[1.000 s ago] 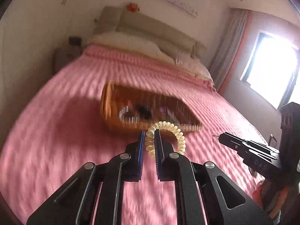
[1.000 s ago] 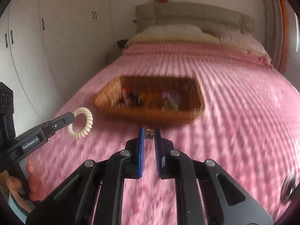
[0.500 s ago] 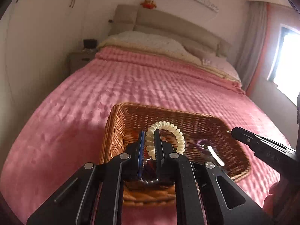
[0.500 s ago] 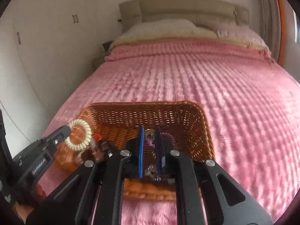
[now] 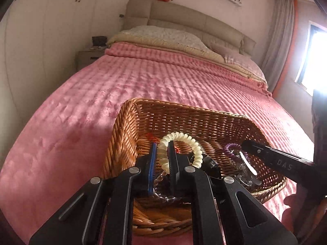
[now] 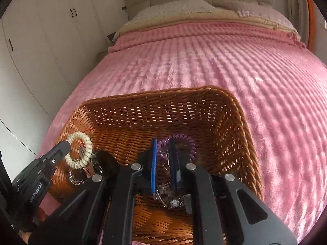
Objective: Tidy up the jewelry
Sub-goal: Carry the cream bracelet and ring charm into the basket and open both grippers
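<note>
Left gripper (image 5: pixel 162 153), jaws just easing apart, held cream coil bracelet (image 5: pixel 179 140) low-centre over wicker basket (image 5: pixel 184 110). Right gripper (image 6: pixel 163 153) closed, contents unclear. Risk: coil snagging a pad, dropping outside.

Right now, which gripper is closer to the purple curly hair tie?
Right. The right gripper hangs just above the purple hair tie; the left gripper is off to its side, around the cream one.
</note>
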{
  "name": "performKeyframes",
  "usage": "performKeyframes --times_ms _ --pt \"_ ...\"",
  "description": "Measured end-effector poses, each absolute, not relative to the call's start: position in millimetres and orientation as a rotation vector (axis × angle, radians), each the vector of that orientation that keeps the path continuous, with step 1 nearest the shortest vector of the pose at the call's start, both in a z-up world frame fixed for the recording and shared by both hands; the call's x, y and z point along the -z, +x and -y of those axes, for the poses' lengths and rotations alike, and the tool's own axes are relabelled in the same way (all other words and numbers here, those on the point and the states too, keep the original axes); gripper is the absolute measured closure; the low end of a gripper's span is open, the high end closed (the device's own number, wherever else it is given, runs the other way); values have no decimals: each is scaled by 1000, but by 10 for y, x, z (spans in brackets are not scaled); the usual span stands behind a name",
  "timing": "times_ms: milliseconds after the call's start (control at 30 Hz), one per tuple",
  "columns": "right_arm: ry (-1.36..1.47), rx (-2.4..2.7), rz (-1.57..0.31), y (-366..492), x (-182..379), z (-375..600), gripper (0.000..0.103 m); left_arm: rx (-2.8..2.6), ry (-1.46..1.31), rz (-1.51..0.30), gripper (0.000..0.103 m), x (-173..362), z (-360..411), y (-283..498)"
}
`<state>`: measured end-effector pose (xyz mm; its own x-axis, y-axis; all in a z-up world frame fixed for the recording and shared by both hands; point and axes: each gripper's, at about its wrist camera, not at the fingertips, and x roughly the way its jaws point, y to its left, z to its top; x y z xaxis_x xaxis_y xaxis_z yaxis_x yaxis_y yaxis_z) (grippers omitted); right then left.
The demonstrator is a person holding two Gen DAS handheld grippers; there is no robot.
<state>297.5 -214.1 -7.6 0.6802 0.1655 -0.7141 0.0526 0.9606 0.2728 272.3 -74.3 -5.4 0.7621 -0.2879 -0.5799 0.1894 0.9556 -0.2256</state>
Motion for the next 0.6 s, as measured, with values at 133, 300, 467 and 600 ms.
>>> performKeyframes --times_ms 133,300,467,600 --pt "288 -83 -826 2954 54 2147 88 271 -155 -639 71 21 751 2663" --pt "300 -102 -803 2831 -61 2138 87 304 -177 -598 57 -119 725 2491" --pt "287 -108 -748 2462 -278 2101 54 338 -203 -541 45 -348 663 2143" --pt "245 -124 -693 1981 -458 2017 53 352 -208 -492 34 -488 577 1769"
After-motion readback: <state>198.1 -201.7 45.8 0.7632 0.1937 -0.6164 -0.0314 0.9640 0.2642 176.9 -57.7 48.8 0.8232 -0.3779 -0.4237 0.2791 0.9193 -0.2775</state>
